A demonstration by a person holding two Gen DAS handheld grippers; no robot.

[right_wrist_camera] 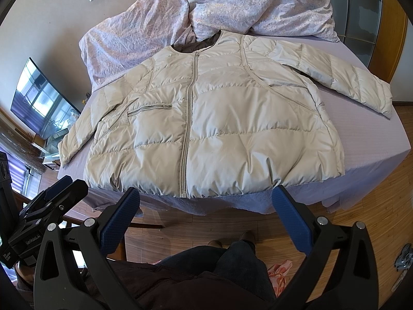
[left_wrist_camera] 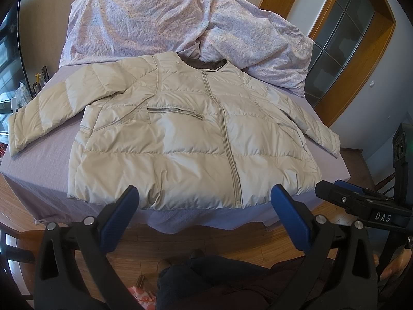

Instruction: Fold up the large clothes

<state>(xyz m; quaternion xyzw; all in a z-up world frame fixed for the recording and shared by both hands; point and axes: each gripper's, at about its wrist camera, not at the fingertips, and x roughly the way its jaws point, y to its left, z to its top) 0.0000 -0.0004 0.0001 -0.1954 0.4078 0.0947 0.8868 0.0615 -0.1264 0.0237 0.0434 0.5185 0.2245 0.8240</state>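
Observation:
A beige quilted puffer jacket [left_wrist_camera: 180, 134] lies flat and face up on the bed, zipped, both sleeves spread out to the sides, hem toward me. It also shows in the right wrist view [right_wrist_camera: 219, 118]. My left gripper [left_wrist_camera: 204, 196] is open and empty, held just short of the hem above the bed's near edge. My right gripper [right_wrist_camera: 206, 199] is open and empty, also just short of the hem. The right gripper's body shows at the right of the left wrist view [left_wrist_camera: 361, 204], and the left gripper's body at the lower left of the right wrist view [right_wrist_camera: 51, 206].
The bed has a lilac sheet [left_wrist_camera: 33, 180] [right_wrist_camera: 374, 160]. A crumpled floral duvet [left_wrist_camera: 180, 23] [right_wrist_camera: 232, 5] lies beyond the jacket's collar. Wooden floor [right_wrist_camera: 361, 219] surrounds the bed. A TV [right_wrist_camera: 41, 100] stands left, a wooden-framed glass door [left_wrist_camera: 343, 38] right. My legs are below.

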